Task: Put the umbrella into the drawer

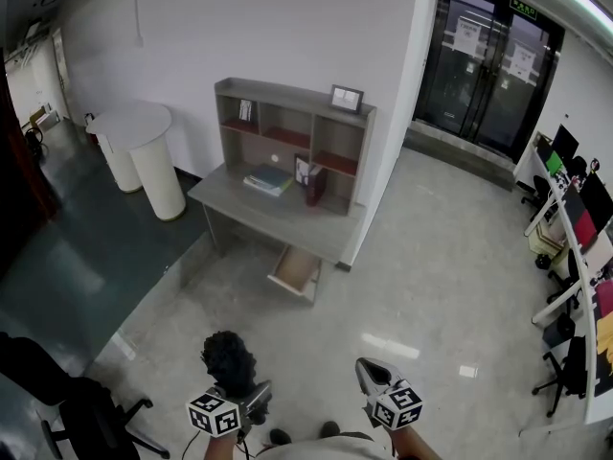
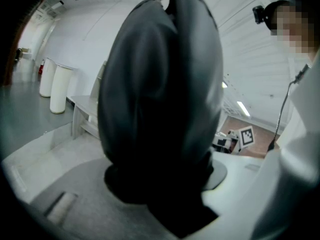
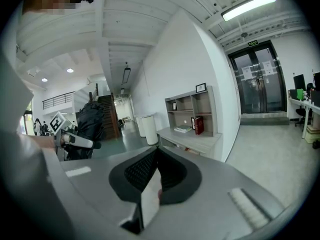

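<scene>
In the head view a folded black umbrella [image 1: 228, 357] stands up from my left gripper [image 1: 241, 383], which is shut on its lower part. The umbrella's dark bundle [image 2: 160, 99] fills the left gripper view, wedged between the jaws of that gripper [image 2: 161, 184]. My right gripper [image 1: 370, 370] is level with it to the right, its jaws closed to a point with nothing in them; its pads [image 3: 150, 169] meet. Across the floor stands a grey desk [image 1: 235, 202] with its wooden drawer [image 1: 295, 271] pulled out. The right gripper view shows the umbrella [image 3: 90, 126] at the left.
A shelf unit [image 1: 292, 127] with books and a red binder [image 1: 314, 185] sits on the desk against the wall. A white round stand [image 1: 144, 156] is left of it. A black office chair [image 1: 86, 415] is near my left. Glass doors [image 1: 488, 65] and workstations [image 1: 575, 228] lie right.
</scene>
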The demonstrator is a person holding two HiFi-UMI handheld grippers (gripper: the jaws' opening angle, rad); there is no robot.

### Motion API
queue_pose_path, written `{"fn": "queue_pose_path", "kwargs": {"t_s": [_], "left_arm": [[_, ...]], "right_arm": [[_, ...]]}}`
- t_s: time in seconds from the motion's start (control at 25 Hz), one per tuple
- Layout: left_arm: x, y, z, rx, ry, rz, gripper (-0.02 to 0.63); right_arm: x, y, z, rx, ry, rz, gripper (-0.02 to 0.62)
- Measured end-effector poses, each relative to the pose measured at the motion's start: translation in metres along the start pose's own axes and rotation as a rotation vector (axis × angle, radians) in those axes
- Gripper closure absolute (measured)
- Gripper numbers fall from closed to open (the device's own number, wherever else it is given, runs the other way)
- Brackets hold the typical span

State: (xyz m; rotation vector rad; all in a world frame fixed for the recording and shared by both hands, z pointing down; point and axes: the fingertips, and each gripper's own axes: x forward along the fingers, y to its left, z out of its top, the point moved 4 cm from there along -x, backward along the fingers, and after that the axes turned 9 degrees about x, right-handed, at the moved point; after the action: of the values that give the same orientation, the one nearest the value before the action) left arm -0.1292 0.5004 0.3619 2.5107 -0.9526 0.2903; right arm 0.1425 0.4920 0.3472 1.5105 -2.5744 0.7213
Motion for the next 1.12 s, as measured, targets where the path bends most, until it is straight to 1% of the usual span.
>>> {"fn": "queue_pose_path", "kwargs": {"t_s": [0.32, 0.48, 0.64, 0.88, 1.12], "left_arm": [[-0.018, 0.01, -0.009, 0.016, -0.004, -0.027, 0.39], [-0.028, 0.014, -0.012, 0.025, 0.005, -0.04, 0.39], [-0.04, 0.024, -0.017, 0.022, 0.01, -0.044, 0.39], [-0.053, 0.035, -0.026, 0.014, 0.025, -0.043, 0.39], [-0.056, 0.043, -0.028, -0.004, 0.017, -0.03, 0.39]], "right_arm": [[0.005, 0.019, -0.02, 0.012, 0.02, -0.034, 0.591], [0.006, 0.031, -0.028, -0.001, 0.033, -0.041, 0.591], [0.012, 0.046, -0.037, -0.002, 0.042, -0.043, 0.591], [0.016, 0.058, -0.05, 0.027, 0.049, -0.053, 0.591], [0.025, 0.06, -0.047, 0.011, 0.071, -0.05, 0.591]]}}
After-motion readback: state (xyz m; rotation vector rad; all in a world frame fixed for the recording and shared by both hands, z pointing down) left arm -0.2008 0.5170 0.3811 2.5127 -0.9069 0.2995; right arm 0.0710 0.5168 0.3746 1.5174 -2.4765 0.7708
